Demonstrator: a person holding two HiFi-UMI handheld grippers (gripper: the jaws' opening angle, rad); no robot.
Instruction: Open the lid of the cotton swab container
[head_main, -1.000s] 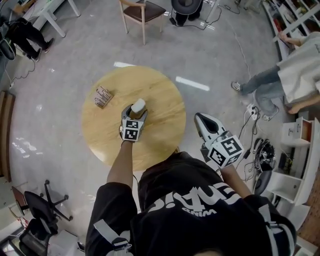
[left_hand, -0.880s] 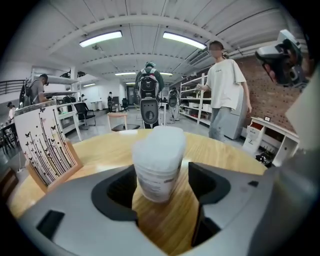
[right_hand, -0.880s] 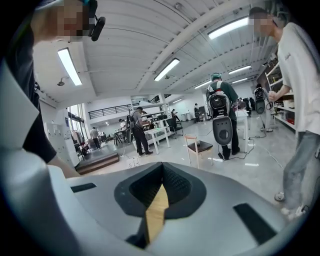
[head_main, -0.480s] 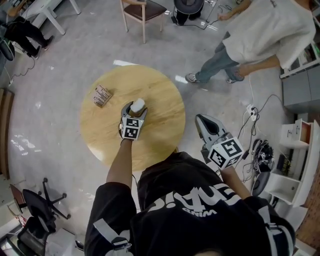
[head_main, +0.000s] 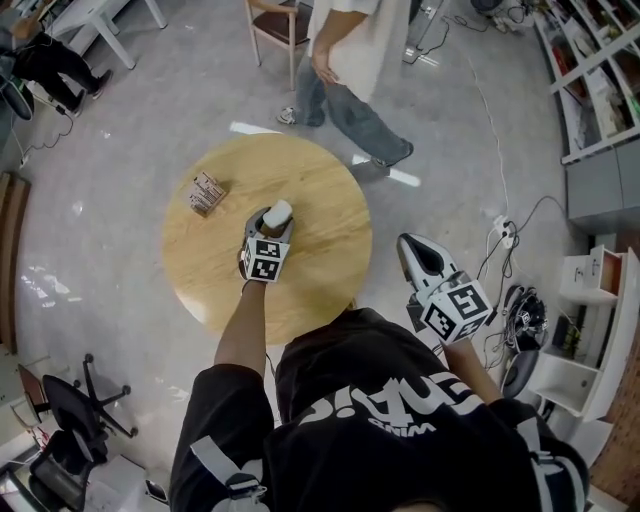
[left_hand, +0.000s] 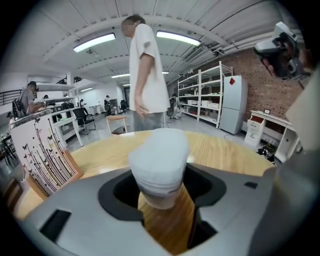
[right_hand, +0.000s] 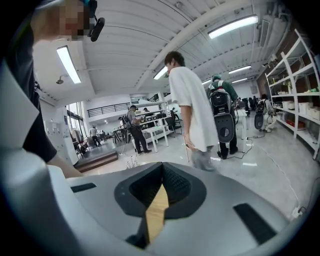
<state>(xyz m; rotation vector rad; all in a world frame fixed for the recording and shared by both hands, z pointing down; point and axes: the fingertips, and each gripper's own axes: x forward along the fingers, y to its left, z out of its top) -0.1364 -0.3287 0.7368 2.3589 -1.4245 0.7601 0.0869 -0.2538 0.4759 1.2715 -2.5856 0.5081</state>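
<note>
The cotton swab container, a small white tub with its lid on, stands upright near the middle of the round wooden table. My left gripper reaches over the table. Its jaws have just been closing and now stand close on either side of the container. A thin gap still shows on the right side. My right gripper hangs off the table's right edge with nothing in it, and in the right gripper view the right gripper has its jaws together.
A small patterned card box lies on the table's left part and shows as a box at the left of the left gripper view. A person walks just behind the table. A wooden chair stands further back.
The left jaws have narrowed around the container. A person has walked from the right side of the room to just behind the table. Both of my hands have kept their places.
</note>
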